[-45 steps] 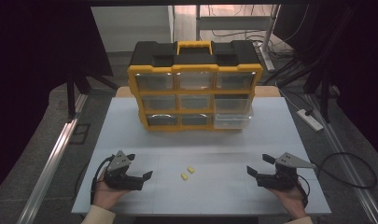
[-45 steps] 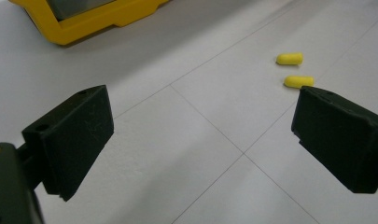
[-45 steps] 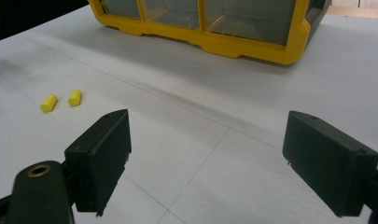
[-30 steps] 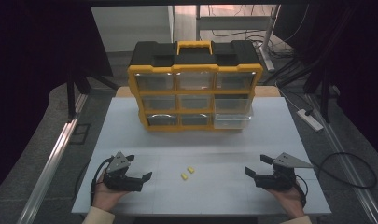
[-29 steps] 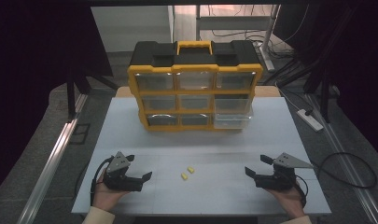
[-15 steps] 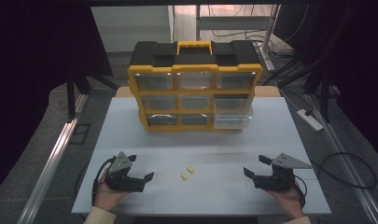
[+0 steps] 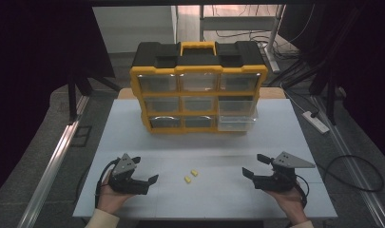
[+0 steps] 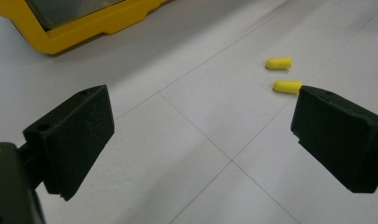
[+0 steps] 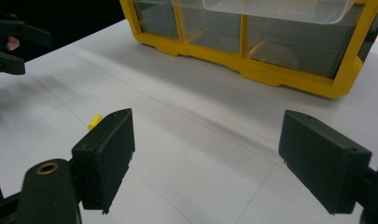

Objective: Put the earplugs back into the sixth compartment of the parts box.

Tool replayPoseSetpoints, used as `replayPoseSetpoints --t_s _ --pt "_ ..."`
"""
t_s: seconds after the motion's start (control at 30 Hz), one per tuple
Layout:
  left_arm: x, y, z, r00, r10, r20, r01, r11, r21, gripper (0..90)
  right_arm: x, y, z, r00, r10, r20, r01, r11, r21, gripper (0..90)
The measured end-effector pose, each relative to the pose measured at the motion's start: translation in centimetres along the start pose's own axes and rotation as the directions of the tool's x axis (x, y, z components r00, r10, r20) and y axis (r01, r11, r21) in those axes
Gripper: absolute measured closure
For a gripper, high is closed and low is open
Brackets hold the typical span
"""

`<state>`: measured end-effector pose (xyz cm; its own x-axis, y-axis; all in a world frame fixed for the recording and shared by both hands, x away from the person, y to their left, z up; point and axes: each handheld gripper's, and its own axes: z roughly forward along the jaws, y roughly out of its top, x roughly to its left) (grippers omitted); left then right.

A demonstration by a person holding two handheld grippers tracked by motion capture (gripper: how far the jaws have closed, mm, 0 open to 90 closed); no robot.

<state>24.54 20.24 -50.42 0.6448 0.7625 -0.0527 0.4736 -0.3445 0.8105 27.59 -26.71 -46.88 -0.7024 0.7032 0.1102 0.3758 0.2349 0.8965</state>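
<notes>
Two small yellow earplugs (image 7: 194,173) (image 7: 187,179) lie side by side on the white table, near its front middle; in the left gripper view they are the earplugs (image 8: 278,63) (image 8: 287,86) ahead at the right. My left gripper (image 7: 143,170) rests at the front left, open, nothing between its jaws, a short way left of them. My right gripper (image 7: 255,166) rests at the front right, also open and empty. A yellow and black drawer organizer (image 7: 198,90) stands at the back; its middle right clear drawer (image 7: 236,121) is pulled out.
The white table (image 7: 204,142) has bare surface between the organizer and both grippers. A power strip (image 7: 315,121) and cables lie on the floor at the right. A metal rail (image 7: 54,164) runs along the left of the table.
Both grippers have shifted only slightly at the table's front, the right one a little to the left. The earplugs and the organizer have not moved.
</notes>
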Motion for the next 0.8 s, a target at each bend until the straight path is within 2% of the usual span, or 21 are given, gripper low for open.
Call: replayPoseSetpoints --t_s 0.07,0.27,0.43,0.67,0.8 --pt "0.0 0.1 0.0 1.0 0.002 0.0 -0.002 1.0 0.002 5.9 -0.1 0.3 0.0 0.9997 0.017 -0.017 -0.018 1.0 -0.009 19.4" --pt "0.0 0.2 0.0 1.0 0.008 0.001 -0.008 1.0 -0.004 6.0 0.3 0.9 0.6 0.9994 -0.008 -0.034 0.008 1.0 0.006 20.1" --pt "0.0 0.2 0.0 1.0 0.008 0.003 -0.008 1.0 -0.005 6.0 0.9 1.2 1.8 0.9979 -0.037 -0.053 0.039 0.998 0.04 20.3" --pt "-0.1 0.2 0.0 0.9999 0.011 0.004 -0.011 0.9999 -0.004 6.0 2.5 1.8 3.6 0.99 -0.088 -0.11 0.099 0.99 0.096 20.5" --pt "-0.1 0.2 0.1 0.9999 0.012 0.003 -0.012 0.9999 -0.005 6.0 3.0 2.1 4.4 0.9867 -0.103 -0.126 0.119 0.985 0.124 20.7"
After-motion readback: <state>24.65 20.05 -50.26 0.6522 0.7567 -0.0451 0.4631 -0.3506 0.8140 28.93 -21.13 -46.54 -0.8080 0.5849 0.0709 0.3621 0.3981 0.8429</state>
